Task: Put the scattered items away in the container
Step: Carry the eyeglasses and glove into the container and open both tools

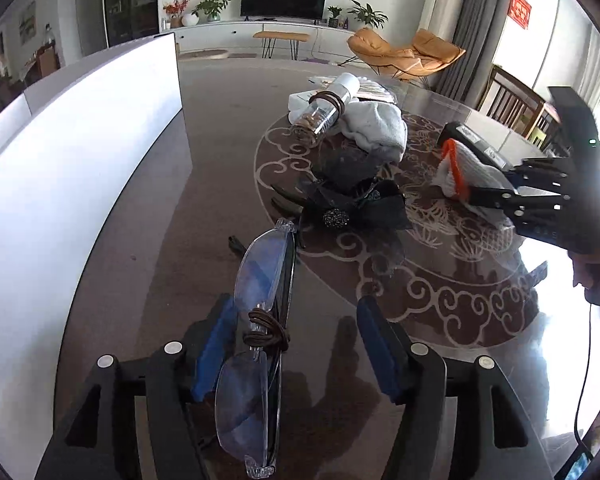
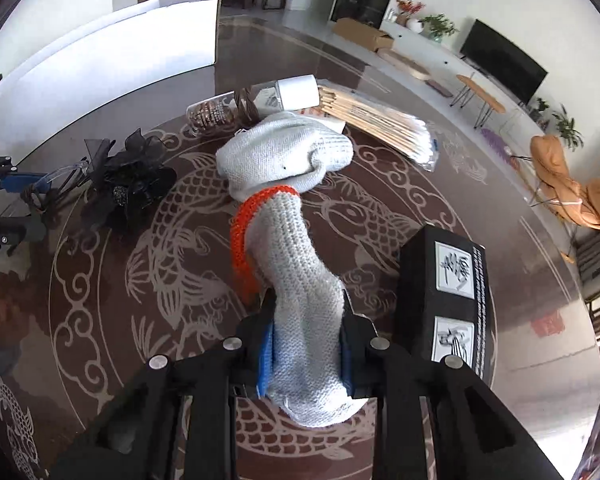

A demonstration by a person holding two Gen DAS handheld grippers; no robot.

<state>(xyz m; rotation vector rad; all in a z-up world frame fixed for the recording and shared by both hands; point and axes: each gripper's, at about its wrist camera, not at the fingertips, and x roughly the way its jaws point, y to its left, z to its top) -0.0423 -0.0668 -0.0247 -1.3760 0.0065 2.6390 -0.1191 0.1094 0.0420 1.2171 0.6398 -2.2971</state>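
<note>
**Glove pinched, glasses between spread fingers**

The right gripper [image 2: 306,344] pinches a white knit glove [image 2: 300,280] with an orange cuff, lifted above the table [image 2: 520,280]. The left gripper [image 1: 296,340] stands spread around folded glasses [image 1: 256,320] banded with a brown hair tie [image 1: 268,330]. The white container [image 1: 80,160] sits at ten o'clock; a black bow [image 1: 352,204] lies at twelve.
</note>
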